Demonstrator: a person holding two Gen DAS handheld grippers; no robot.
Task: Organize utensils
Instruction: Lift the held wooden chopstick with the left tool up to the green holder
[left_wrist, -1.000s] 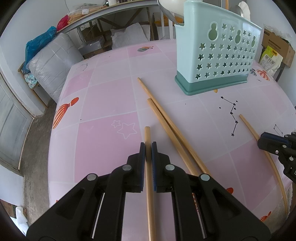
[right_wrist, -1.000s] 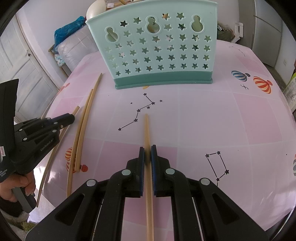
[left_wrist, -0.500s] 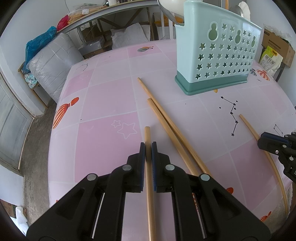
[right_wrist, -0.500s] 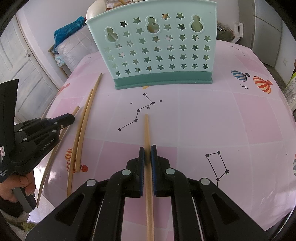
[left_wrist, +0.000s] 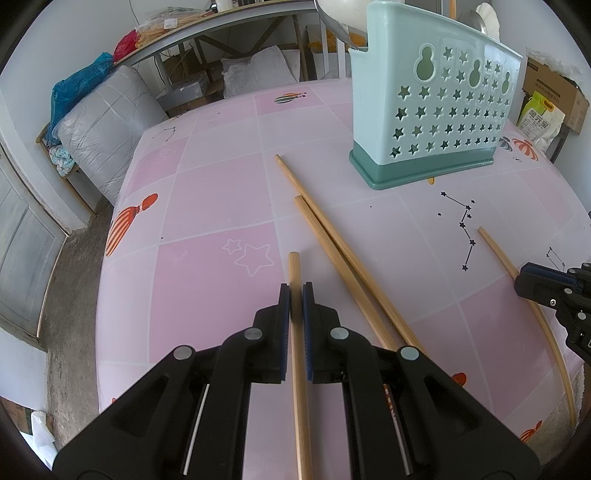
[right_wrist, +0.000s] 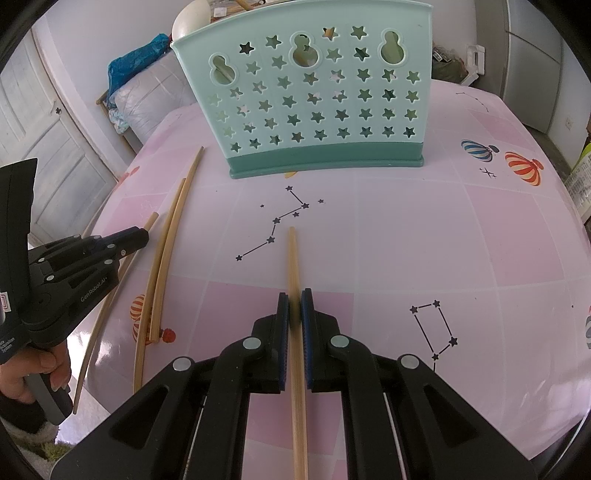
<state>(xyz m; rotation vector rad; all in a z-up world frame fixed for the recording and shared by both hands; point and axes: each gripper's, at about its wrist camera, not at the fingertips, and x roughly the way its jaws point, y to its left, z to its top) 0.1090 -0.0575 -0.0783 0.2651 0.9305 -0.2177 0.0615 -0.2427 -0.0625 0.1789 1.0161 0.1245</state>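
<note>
My left gripper (left_wrist: 295, 291) is shut on a wooden chopstick (left_wrist: 294, 269) low over the pink table. Two more chopsticks (left_wrist: 332, 236) lie side by side just to its right. My right gripper (right_wrist: 294, 299) is shut on another chopstick (right_wrist: 292, 254) that points toward the mint-green utensil holder (right_wrist: 317, 107). The holder also shows in the left wrist view (left_wrist: 436, 110) at the far right of the table. The left gripper appears in the right wrist view (right_wrist: 122, 240) at the left, the right gripper in the left wrist view (left_wrist: 532, 277) at the right edge.
The round table (right_wrist: 443, 240) has a pink patterned cover. Spoons or ladles stand in the holder (left_wrist: 336, 14). Beyond the table are a wrapped bundle (left_wrist: 107, 122), a bench with clutter, boxes (left_wrist: 554, 92) and a door at the left.
</note>
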